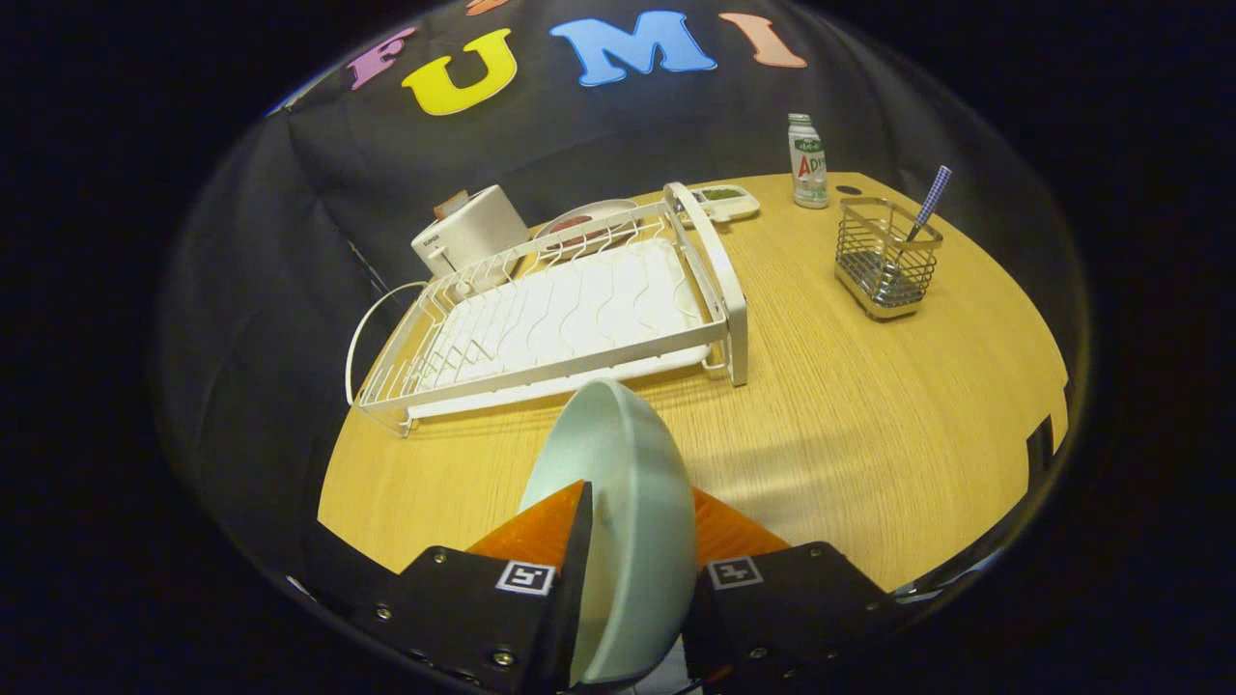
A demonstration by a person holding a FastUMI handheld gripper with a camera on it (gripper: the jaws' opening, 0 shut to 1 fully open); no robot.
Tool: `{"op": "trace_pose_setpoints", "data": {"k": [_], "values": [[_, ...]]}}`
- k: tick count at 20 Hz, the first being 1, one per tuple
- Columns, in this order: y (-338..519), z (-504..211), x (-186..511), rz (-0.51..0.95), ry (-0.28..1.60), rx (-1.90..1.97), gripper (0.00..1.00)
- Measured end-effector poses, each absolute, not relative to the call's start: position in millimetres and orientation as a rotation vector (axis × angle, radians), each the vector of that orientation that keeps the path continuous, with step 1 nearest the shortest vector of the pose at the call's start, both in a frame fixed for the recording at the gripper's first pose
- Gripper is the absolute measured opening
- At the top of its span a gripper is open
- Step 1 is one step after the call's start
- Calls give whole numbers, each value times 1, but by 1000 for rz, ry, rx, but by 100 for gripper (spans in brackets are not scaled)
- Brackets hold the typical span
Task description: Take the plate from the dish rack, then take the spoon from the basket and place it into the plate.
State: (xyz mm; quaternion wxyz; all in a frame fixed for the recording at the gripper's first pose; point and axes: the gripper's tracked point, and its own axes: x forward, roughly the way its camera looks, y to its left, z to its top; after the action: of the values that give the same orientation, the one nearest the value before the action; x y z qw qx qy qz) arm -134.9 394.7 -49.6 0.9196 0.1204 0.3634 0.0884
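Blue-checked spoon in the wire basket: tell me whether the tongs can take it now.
Probably not: the tongs are shut on the pale green plate; the spoon stands beyond, unobstructed.

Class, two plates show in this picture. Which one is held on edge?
The pale plate, pinched between the gripper's fingers just short of the rack. The other plate lies flat beyond the rack.

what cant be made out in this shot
- Spoon bowl, gripper view: down inside the wire basket, blurred by the mesh.
- Plate lower rim: covered by the gripper shut on it.
- Red-patterned dish: mostly behind the dish rack.
- Bottle label: too small.
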Motion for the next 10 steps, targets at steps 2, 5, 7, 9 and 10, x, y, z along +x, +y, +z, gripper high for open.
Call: {"op": "trace_pose_setpoints", "data": {"k": [2, 5, 7, 9, 10], "values": [[401, -57, -132, 211, 754, 278, 44], [401, -69, -124, 202, 753, 301, 50], [400, -75, -120, 181, 754, 313, 53], [391, -80, -119, 144, 767, 279, 65], [385, -82, -121, 131, 771, 261, 83]]}}
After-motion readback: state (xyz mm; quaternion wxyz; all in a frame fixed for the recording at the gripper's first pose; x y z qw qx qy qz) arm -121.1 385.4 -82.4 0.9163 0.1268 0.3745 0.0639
